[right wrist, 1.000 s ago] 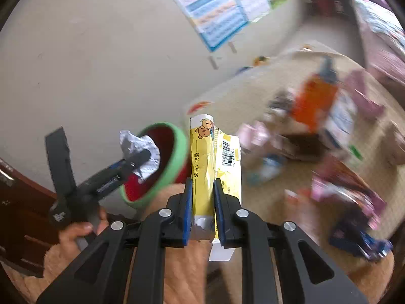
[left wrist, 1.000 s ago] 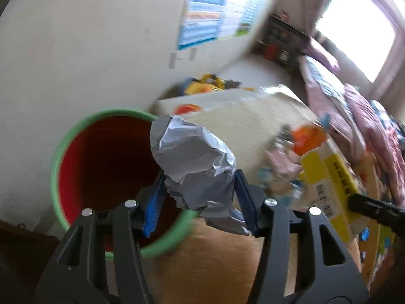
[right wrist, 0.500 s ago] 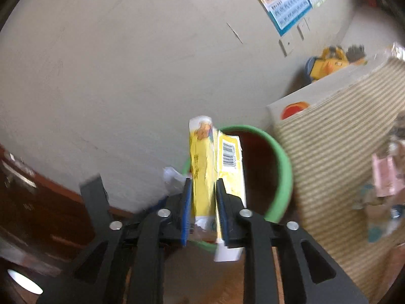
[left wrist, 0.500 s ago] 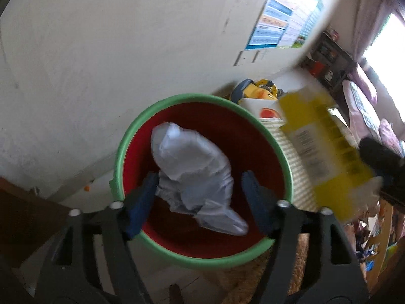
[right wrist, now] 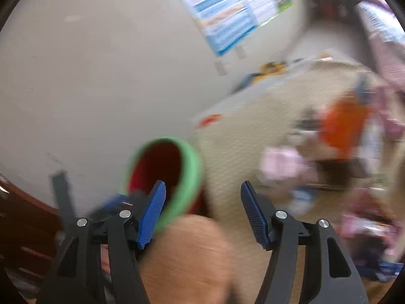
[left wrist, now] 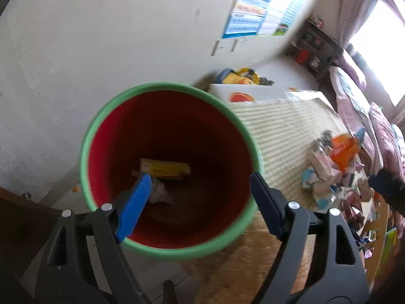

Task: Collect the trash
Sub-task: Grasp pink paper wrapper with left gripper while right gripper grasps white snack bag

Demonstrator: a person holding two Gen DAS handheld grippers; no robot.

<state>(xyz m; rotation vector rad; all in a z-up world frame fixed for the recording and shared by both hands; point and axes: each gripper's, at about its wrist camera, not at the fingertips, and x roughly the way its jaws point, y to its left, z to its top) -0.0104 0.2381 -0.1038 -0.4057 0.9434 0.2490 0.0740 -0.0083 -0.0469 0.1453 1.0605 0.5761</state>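
Observation:
A red bin with a green rim stands by the wall; it also shows in the right wrist view. Inside it lie a yellow carton and a crumpled grey foil wad. My left gripper is open and empty, right above the bin's mouth. My right gripper is open and empty, to the right of the bin, in a blurred view. More trash lies on the mat: an orange bag and pink and blue wrappers.
A pale woven mat covers the floor right of the bin. Yellow toys lie by the wall under a poster. A bed with pink bedding runs along the right. Dark wooden furniture stands at the left.
My left gripper opened and dropped the foil wad into the bin. My right gripper opened and dropped the yellow carton in, then swung away to the right.

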